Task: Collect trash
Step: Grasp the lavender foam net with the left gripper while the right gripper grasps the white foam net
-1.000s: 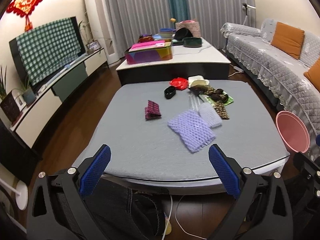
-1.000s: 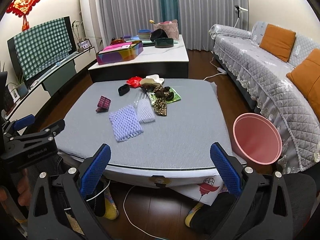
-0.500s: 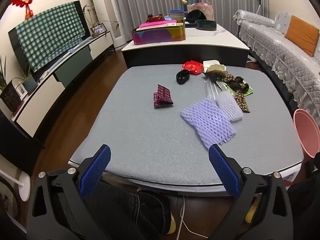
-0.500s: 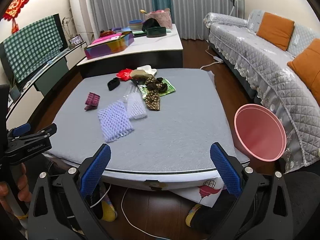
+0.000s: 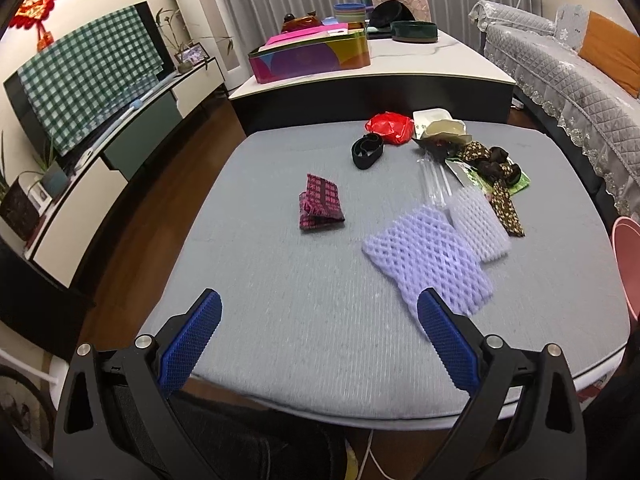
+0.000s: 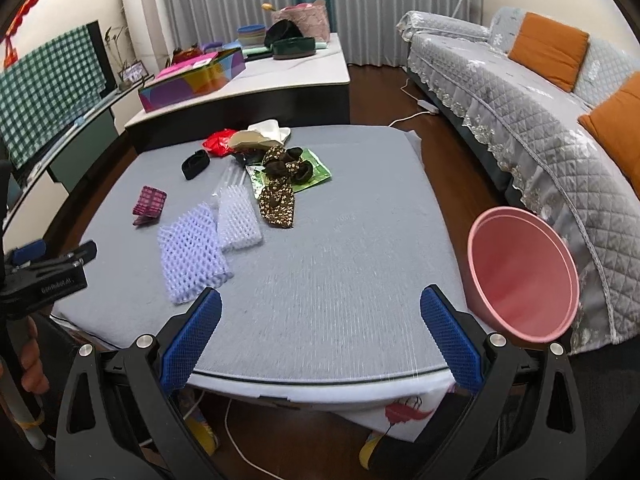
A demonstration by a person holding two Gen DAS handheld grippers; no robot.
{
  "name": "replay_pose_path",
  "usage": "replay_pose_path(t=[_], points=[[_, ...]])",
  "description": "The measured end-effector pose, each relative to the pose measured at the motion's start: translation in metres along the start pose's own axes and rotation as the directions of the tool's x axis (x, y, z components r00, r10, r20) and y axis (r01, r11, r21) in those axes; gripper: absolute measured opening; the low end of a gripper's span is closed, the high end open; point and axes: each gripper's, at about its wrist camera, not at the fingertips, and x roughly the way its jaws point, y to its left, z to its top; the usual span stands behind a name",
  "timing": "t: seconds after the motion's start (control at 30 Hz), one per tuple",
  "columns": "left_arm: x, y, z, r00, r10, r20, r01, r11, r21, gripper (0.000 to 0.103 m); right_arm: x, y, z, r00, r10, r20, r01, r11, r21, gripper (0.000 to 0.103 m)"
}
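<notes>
So I've got my left hand-held gripper hovering over the near edge of the counter, blue fingers spread wide and holding nothing, and you can see it poking in from the left side of the right camera too. Going left to right across the grey counter: there's a folded magenta wrapper sitting on its own, then a black band thing further back, and a crumpled red wrapper just beside that. Closer to me is a purple foam net, and its near corner sits right by my left gripper's right-hand finger. Touching its far side is a white foam net, with some clear plastic just behind it. Then comes the messy pile: a beige and white shell-looking scrap at the back, plus a dark floral cloth strip draped over a green foil wrapper. My right hand-held gripper is also spread wide and empty, over the near edge with bare counter in front of it. Off the right side of the counter, below its corner, is the pink bin, tipped towards me, next to the grey sofa.
</notes>
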Motion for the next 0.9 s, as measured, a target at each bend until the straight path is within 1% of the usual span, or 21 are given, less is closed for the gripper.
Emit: replay_pose_path(t=[0.13,0.2,0.33,0.4,0.47,0.5,0.53,0.57,0.63,0.7,0.8,0.9], points=[[0.011,-0.001,0.007,1.0,0.031,0.001,-0.031,0.999,0.009,0.095,0.025,0.005,0.01,1.0,0.006,-0.023,-0.007,1.0,-0.02,0.098],[0.019,0.001,0.01,0.999,0.051,-0.01,-0.051,0.999,0.004,0.095,0.036,0.007,0.015,0.999,0.02,-0.027,-0.021,0.999,-0.028,0.098],[0.036,0.011,0.011,0.996,0.083,-0.036,-0.084,0.996,-0.017,0.095,0.073,0.017,0.024,0.994,0.072,-0.084,-0.076,0.996,-0.048,0.098],[0.046,0.017,0.009,0.994,0.097,-0.056,-0.098,0.995,-0.024,0.095,0.092,0.024,0.027,0.99,0.082,-0.111,-0.089,0.994,-0.056,0.098],[0.057,0.024,0.007,0.993,0.078,-0.091,-0.082,0.996,-0.043,0.095,0.109,0.031,0.029,0.989,0.084,-0.124,-0.092,0.994,-0.061,0.098],[0.06,0.025,0.006,0.993,0.067,-0.101,-0.073,0.996,-0.05,0.095,0.118,0.035,0.031,0.989,0.07,-0.133,-0.08,0.994,-0.069,0.098],[0.064,0.027,0.005,0.992,0.053,-0.117,-0.06,0.996,-0.06,0.095,0.127,0.039,0.032,0.988,0.062,-0.141,-0.073,0.994,-0.077,0.095],[0.066,0.028,0.003,0.991,0.052,-0.123,-0.059,0.996,-0.06,0.095,0.135,0.045,0.034,0.987,0.07,-0.146,-0.083,0.993,-0.085,0.093],[0.069,0.029,0.0,0.99,0.056,-0.131,-0.063,0.997,-0.054,0.095,0.145,0.054,0.037,0.985,0.086,-0.15,-0.101,0.99,-0.1,0.08],[0.071,0.03,-0.002,0.989,0.059,-0.135,-0.067,0.997,-0.05,0.095,0.156,0.064,0.04,0.982,0.113,-0.153,-0.131,0.985,-0.114,0.073],[0.075,0.03,-0.005,0.988,0.052,-0.146,-0.059,0.997,-0.047,0.095,0.165,0.076,0.043,0.979,0.141,-0.144,-0.161,0.978,-0.136,0.071],[0.077,0.029,-0.006,0.987,0.051,-0.154,-0.058,0.997,-0.045,0.095,0.176,0.085,0.043,0.982,0.13,-0.139,-0.153,0.973,-0.173,0.066]])
